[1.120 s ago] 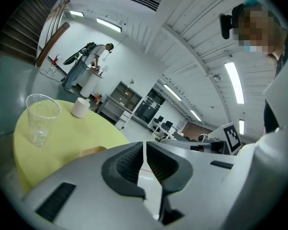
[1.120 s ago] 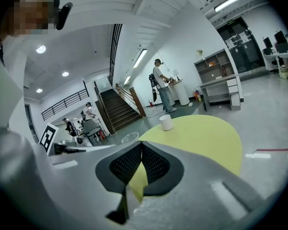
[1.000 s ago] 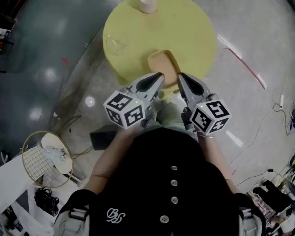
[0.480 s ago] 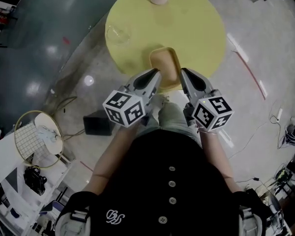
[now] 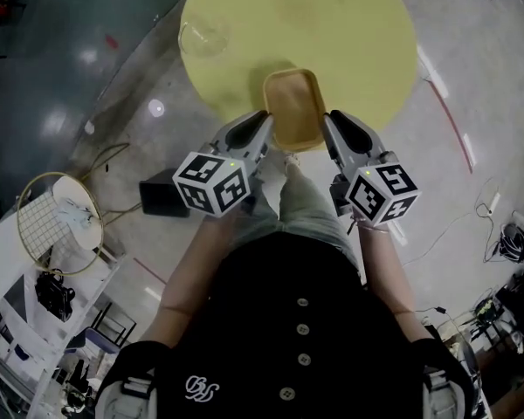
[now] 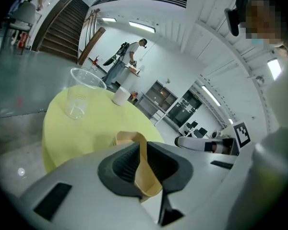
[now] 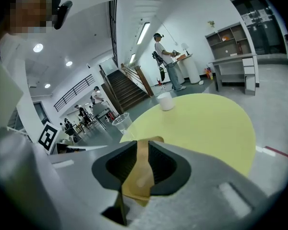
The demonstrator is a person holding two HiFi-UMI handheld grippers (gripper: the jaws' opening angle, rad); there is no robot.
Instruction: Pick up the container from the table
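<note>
Rims of the tan container [image 5: 293, 103], at the yellow tabletop's [image 5: 358, 33] near edge, ran between our jaws. We had the left tongs [image 5: 264, 118] clamped on it; the right tongs [image 5: 331, 118] had just been opening around its rim.

Grippers part to flank the tan container

The left gripper [image 5: 262, 117] and the right gripper [image 5: 329, 117], earlier close together over the near end of the tan container [image 5: 293, 103], have moved apart and forward. Their tips are now just beside its left and right rims. The right gripper's jaws have just been opening, and the container shows in the gap between them.
</note>
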